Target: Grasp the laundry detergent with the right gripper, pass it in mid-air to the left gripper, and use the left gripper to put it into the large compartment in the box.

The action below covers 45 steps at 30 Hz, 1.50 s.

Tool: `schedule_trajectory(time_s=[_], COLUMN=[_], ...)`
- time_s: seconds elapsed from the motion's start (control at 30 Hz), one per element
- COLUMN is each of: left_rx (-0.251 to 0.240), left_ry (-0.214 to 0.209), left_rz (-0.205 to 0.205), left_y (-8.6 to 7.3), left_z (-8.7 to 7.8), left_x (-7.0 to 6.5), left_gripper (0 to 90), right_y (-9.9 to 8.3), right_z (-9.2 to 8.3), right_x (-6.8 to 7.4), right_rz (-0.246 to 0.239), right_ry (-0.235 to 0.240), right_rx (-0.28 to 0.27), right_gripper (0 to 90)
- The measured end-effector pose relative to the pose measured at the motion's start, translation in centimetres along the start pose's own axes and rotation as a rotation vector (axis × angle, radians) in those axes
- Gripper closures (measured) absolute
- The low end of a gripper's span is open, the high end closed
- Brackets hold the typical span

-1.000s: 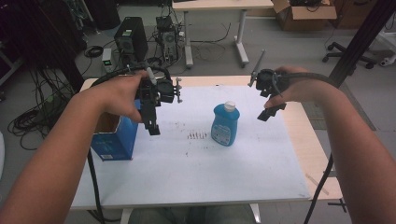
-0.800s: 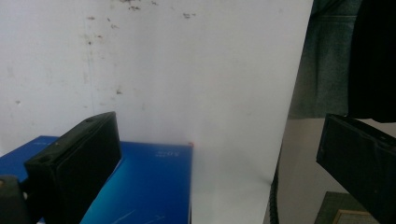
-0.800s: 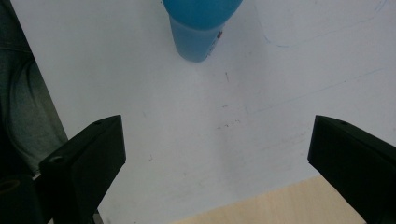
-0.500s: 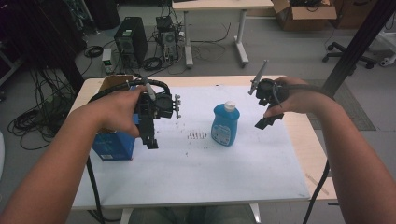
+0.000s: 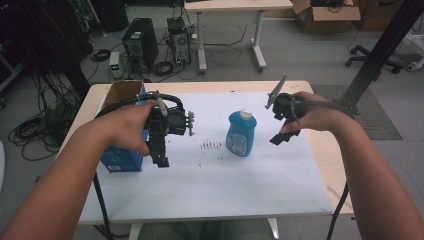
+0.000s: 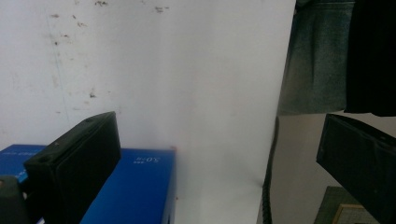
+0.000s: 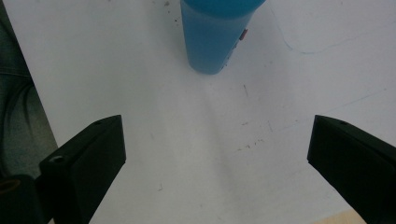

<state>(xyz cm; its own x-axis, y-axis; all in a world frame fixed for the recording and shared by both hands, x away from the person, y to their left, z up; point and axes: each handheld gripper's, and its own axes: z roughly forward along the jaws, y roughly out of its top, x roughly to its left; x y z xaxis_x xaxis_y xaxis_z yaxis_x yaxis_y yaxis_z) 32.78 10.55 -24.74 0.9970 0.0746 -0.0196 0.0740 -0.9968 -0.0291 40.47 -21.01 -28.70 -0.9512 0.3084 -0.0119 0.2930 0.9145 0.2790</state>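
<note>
A blue bottle (image 5: 241,132) with a white cap stands upright in the middle of the white table (image 5: 225,185). At the table's left stands a blue box (image 5: 120,161), its brown top open. My left gripper (image 5: 161,156) hangs open above the table just right of that box, jaws pointing down. In the left gripper view the box (image 6: 135,186) lies under the left jaw and my gripper (image 6: 217,168) holds nothing. My right gripper (image 5: 285,136) is open in the air right of the bottle. The right gripper view has the bottle (image 7: 217,32) ahead of the open gripper (image 7: 219,163).
Small dark marks (image 5: 210,146) dot the table left of the bottle. The table's near edge and the person's trousers (image 6: 313,56) are in the left gripper view. Behind the table, a computer tower (image 5: 137,42), cables and another desk stand on the floor.
My left gripper has come toward the table's near side, alongside the blue box. My right gripper has dropped slightly nearer too. The bottle and box have stayed put.
</note>
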Motion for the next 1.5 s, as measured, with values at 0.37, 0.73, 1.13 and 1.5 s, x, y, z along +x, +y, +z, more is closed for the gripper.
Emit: schedule_trajectory(time_s=[0.37,0.73,1.13,1.5], left_rx=[0.004,0.010,0.010,0.005], left_ry=[-0.004,-0.003,-0.014,-0.019], left_rz=[-0.002,-0.001,0.008,0.011], left_y=[0.0,-0.1,-0.2,-0.1], left_z=[0.9,1.0,1.8,2.3], left_x=[-0.4,-0.7,-1.1,-1.2], left_gripper=[0.2,0.2,0.2,0.2], right_y=[-0.3,-0.5,-0.5,-0.5], right_z=[1.4,3.3,5.2,6.5], right_x=[0.2,0.0,-0.1,0.2], right_rz=[0.004,0.027,0.047,0.069], right_ry=[-0.002,-0.001,0.011,0.014], right_rx=[-0.047,-0.098,-0.146,-0.198], right_gripper=[4.4,4.3,4.3,4.1])
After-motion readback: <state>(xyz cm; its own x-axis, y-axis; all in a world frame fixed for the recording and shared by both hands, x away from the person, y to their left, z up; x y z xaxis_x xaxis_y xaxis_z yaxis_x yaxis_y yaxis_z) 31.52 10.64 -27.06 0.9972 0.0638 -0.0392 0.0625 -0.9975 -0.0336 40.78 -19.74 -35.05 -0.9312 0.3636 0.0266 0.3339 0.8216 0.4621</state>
